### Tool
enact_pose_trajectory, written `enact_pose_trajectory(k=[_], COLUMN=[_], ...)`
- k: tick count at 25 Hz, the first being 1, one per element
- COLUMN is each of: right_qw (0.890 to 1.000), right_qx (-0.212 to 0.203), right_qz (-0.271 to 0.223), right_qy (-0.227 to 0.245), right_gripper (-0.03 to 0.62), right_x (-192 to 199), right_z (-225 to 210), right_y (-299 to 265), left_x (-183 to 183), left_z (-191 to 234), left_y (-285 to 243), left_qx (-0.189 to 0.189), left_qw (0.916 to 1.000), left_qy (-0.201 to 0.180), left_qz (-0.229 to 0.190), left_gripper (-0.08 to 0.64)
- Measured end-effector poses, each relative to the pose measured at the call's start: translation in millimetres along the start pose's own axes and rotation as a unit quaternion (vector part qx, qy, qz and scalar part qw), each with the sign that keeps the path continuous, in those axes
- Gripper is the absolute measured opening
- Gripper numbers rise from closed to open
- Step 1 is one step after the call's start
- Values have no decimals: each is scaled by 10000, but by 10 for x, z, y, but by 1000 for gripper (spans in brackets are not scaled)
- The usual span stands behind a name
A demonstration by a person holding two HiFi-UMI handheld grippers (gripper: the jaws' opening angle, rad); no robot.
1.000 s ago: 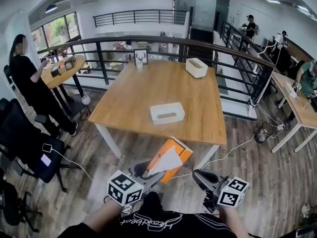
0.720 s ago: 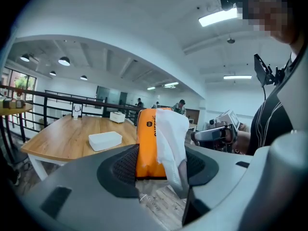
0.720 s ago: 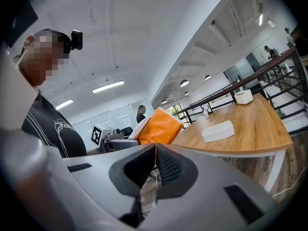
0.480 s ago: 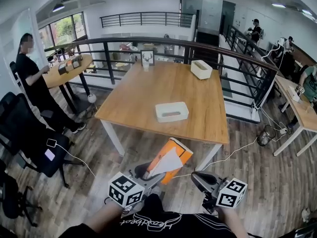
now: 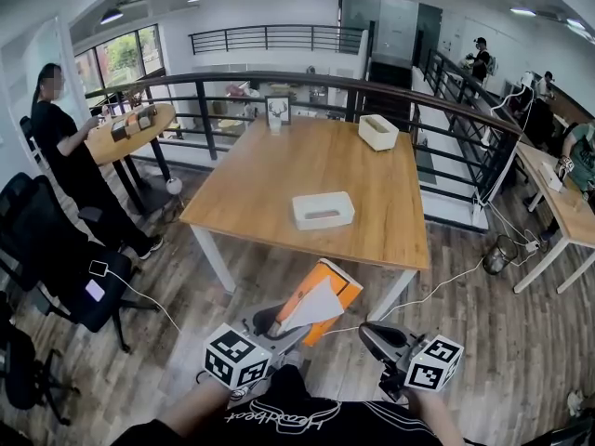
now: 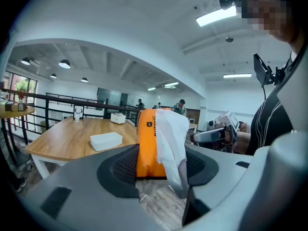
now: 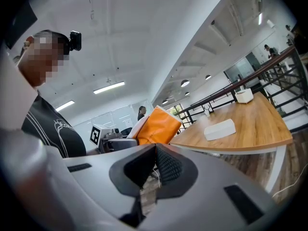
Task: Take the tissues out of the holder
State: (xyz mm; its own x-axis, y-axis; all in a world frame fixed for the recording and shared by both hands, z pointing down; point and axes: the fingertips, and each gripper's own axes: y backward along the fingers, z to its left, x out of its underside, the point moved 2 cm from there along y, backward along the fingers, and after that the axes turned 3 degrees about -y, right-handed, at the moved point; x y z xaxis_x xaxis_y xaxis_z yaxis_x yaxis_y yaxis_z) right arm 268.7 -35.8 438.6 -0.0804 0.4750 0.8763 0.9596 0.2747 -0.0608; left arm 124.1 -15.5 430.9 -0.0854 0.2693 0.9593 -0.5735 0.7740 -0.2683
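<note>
Wood-plank flooring is under you, and the wooden table stands ahead, well apart from both tools. Your left gripper is clamped on the lower end of the orange tissue pack, with a pad pressed on each side, and the pack tilts up toward the table. A white tissue hangs loose from the pack on the side facing your right gripper. That gripper is near the pack but not touching it, and its jaws are closed together on nothing.

For a clean pull, I'd open the right jaws first. Pinch only the loose sheet near its free edge, then draw it straight away from the pack. Grip firmly with the left gripper without crushing the pack, or it may slide out with the sheet. The white box on the table is probably the holder.
</note>
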Motion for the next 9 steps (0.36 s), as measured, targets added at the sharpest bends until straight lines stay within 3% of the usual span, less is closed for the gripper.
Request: enact_pose_trajectory(k=[9], right_qw=[10000], right_qx=[30], right_qz=[-39], right_qy=[43], right_gripper=[17], right_x=[-23], right_z=[0], right_y=[71], left_x=[-15], left_z=[-67], left_y=[-22], left_qx=[7], left_qw=[10000], left_qy=[-10], left_qz=[15], left_gripper=[244])
